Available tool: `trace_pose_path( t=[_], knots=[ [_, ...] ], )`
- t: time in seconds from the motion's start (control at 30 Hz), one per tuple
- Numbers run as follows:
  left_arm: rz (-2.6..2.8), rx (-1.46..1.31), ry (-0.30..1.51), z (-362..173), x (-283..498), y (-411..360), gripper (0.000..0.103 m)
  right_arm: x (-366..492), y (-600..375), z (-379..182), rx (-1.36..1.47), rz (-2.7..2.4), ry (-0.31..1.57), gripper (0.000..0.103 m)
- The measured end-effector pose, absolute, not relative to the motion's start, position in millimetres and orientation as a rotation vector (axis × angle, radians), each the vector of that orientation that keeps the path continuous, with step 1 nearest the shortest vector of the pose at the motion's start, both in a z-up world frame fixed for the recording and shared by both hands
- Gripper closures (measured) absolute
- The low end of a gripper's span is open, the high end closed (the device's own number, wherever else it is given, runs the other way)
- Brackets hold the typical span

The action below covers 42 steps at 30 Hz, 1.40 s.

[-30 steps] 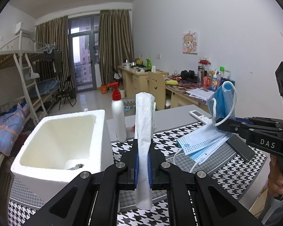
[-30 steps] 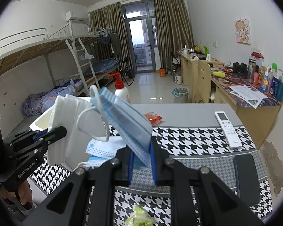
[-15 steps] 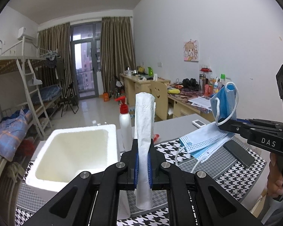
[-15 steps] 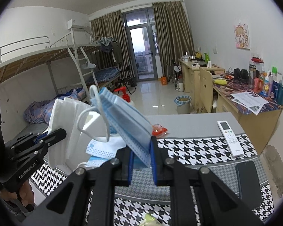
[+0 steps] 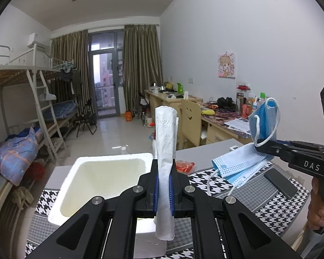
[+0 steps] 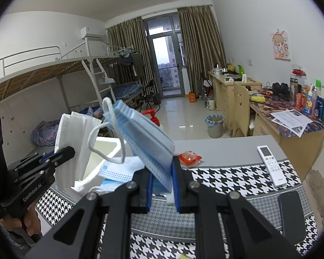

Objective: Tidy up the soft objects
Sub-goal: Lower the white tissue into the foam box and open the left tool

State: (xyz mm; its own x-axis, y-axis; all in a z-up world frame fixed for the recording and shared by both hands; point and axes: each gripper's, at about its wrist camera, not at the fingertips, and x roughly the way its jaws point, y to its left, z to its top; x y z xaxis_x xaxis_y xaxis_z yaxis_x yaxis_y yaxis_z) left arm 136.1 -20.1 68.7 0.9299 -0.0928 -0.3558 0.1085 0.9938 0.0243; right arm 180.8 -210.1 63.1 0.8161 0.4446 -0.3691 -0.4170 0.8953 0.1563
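Foam box [image 5: 110, 172] sits just below your left gripper [image 5: 163, 191], clamped on upright folded tissue [image 5: 165, 151]; right gripper [image 6: 161, 185], pinching blue masks [image 6: 144, 138], hangs farther off.

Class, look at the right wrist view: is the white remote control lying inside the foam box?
No. The remote control lies on the table, apart from the foam box.

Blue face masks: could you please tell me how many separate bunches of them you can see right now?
2: one folded bunch clamped in the right gripper, and a loose pile lying on the table below it. Individual masks within each cannot be counted.
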Motion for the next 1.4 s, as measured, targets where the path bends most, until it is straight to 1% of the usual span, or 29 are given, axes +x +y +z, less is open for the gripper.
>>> trace_pose_path(
  t=[0.77, 1.23, 1.27, 1.3, 1.37, 1.4],
  knots=[
    [-0.006, 0.014, 0.345, 72.6, 140.0, 16.1, 0.095, 195.5, -169.8, 69.3, 0.071, 0.543, 0.409, 0.084],
    [0.028, -0.003, 0.411, 53.1, 161.8, 39.4, 0.094, 202.6, -148.9, 66.9, 0.043, 0.547, 0.430, 0.084],
    [0.028, -0.004, 0.419, 51.9, 164.0, 41.5, 0.093, 203.3, -148.1, 67.0, 0.043, 0.546, 0.431, 0.084],
    [0.026, -0.006, 0.429, 49.7, 166.8, 43.5, 0.090, 203.3, -147.3, 66.9, 0.043, 0.545, 0.431, 0.084],
    [0.025, -0.008, 0.440, 47.2, 169.1, 47.1, 0.076, 203.8, -147.1, 66.8, 0.044, 0.540, 0.430, 0.084],
    [0.032, -0.012, 0.444, 46.3, 169.7, 49.4, 0.060, 205.1, -146.9, 66.2, 0.048, 0.539, 0.432, 0.084]
  ],
)
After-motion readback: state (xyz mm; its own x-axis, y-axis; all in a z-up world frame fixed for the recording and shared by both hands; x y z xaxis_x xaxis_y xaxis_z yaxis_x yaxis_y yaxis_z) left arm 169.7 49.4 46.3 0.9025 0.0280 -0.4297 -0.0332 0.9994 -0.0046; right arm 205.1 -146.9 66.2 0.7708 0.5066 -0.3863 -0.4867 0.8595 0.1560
